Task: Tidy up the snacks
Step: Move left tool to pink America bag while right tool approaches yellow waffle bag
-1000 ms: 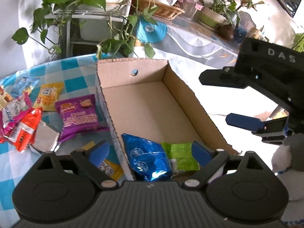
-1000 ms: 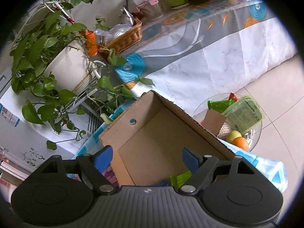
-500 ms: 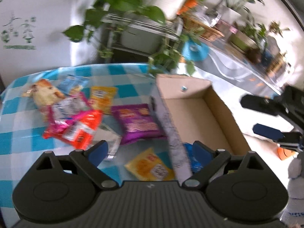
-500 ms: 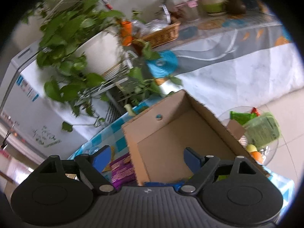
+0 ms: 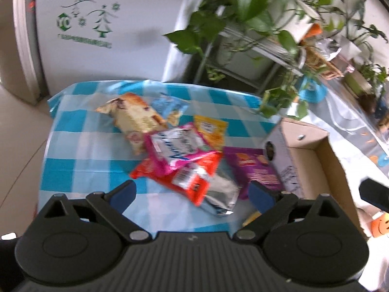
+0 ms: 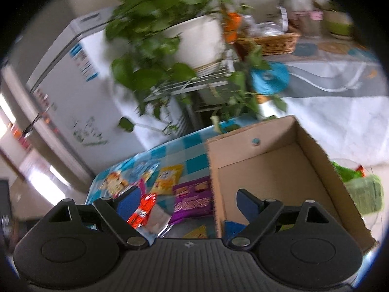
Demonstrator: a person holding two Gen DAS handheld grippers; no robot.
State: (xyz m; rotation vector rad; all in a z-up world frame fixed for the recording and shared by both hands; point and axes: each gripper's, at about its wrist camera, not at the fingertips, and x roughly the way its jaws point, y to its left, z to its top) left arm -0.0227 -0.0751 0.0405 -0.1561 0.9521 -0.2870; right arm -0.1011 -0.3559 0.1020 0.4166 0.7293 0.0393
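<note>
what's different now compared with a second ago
The left gripper has swung left, away from the cardboard box, and now faces the loose snack pile on the checked tablecloth. The right gripper turned left too. Both remain open and empty; snacks and box haven't moved.

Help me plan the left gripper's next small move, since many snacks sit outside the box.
Probably lower the open left gripper onto the red packet lying between its fingers atop the pile, beside the cardboard box, then close.
</note>
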